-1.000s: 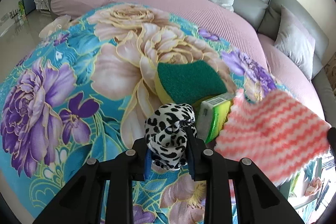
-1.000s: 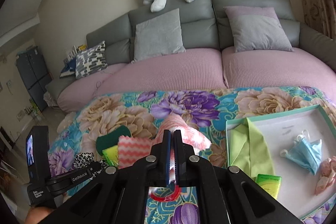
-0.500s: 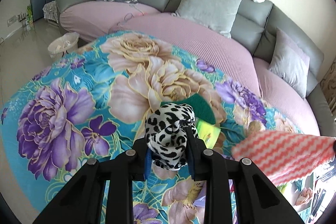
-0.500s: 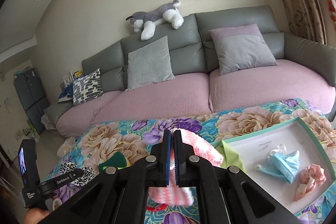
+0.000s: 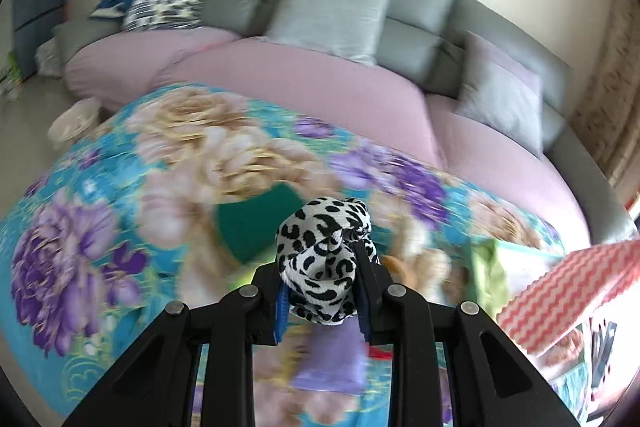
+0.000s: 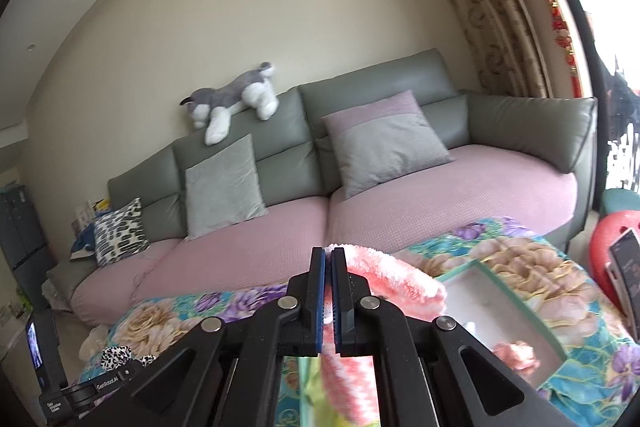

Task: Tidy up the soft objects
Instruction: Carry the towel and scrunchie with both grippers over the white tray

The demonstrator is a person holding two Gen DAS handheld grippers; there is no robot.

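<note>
My left gripper (image 5: 320,291) is shut on a black-and-white leopard-print cloth (image 5: 324,259) and holds it above the floral table cover (image 5: 120,227). My right gripper (image 6: 328,291) is shut on a pink-and-white striped fluffy cloth (image 6: 392,283), lifted above the table; that cloth also shows at the right of the left wrist view (image 5: 568,291). A green sponge (image 5: 256,223) lies on the cover ahead of my left gripper. A white tray with a teal rim (image 6: 516,291) sits at the right and holds a pink soft item (image 6: 516,355).
A grey sofa with pink seat covers (image 6: 400,195), cushions and a plush husky (image 6: 232,103) stands behind the table. A light green cloth (image 5: 488,271) lies by the tray. A red stool with a phone (image 6: 620,267) is at the far right.
Both grippers have risen and tilted up with their cloths. The right gripper has swung right toward the tray. The left view has shifted right and is blurred by motion.
</note>
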